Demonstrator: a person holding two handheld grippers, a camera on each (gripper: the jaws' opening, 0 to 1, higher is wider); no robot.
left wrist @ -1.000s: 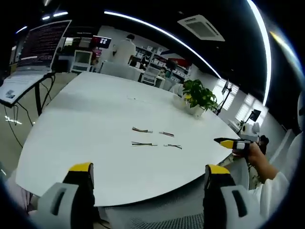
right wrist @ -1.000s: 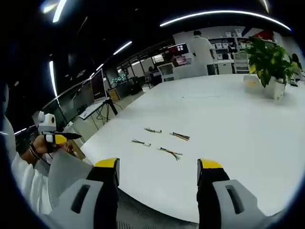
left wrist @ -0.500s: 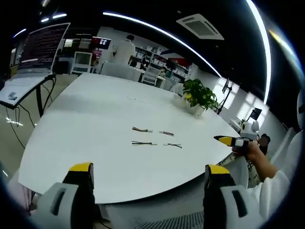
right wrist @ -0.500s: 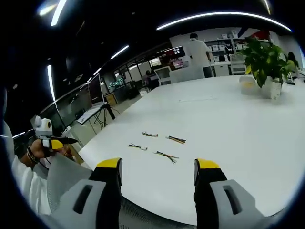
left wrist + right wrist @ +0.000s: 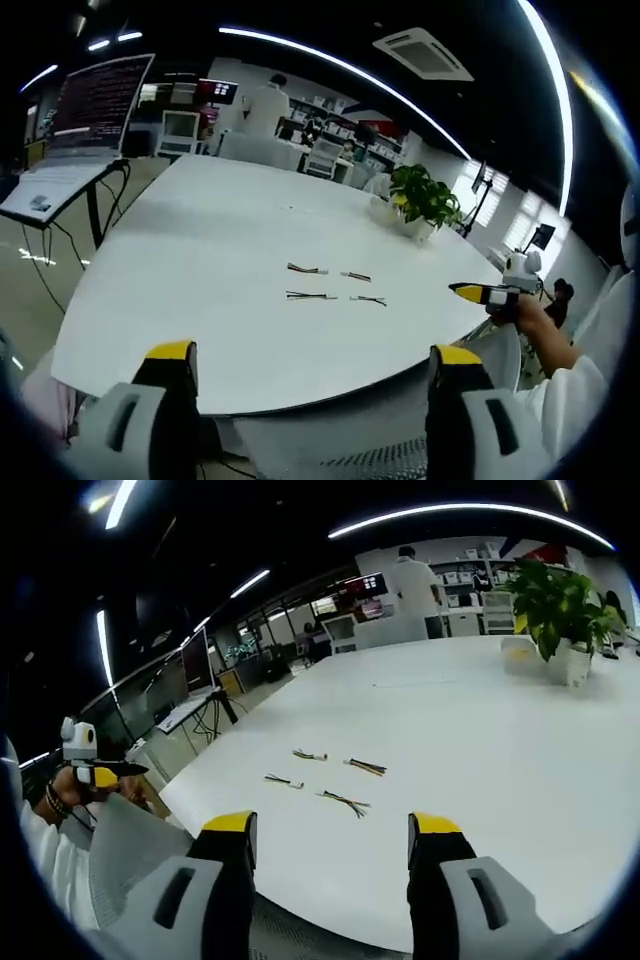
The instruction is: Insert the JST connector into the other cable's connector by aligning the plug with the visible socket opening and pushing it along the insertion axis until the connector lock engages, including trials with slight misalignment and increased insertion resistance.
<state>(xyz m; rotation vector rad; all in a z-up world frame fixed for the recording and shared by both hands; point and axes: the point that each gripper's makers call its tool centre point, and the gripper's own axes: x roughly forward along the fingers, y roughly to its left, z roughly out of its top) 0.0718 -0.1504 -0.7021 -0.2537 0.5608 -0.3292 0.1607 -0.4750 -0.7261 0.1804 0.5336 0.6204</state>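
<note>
Several short cables with small connectors lie in a loose cluster on the white table (image 5: 200, 260): one cable (image 5: 307, 269) and another (image 5: 355, 276) behind, a third (image 5: 310, 296) and the last (image 5: 369, 299) in front. In the right gripper view the same cables (image 5: 345, 801) lie ahead on the table (image 5: 500, 740). My left gripper (image 5: 312, 355) is open and empty, held off the table's near edge. My right gripper (image 5: 328, 827) is open too, nothing between its jaws. The right gripper (image 5: 488, 295) shows at the right of the left gripper view, the left gripper (image 5: 100, 772) at the left of the right gripper view.
A potted plant (image 5: 420, 200) stands on the far right part of the table, also the potted plant (image 5: 560, 600) in the right gripper view. A laptop on a stand (image 5: 70, 130) is left of the table. A person (image 5: 262, 105) stands far behind. A chair back (image 5: 330, 450) sits below the table edge.
Both views have shifted slightly as the hands moved; the cables lie where they were. Both grippers stay open and empty.
</note>
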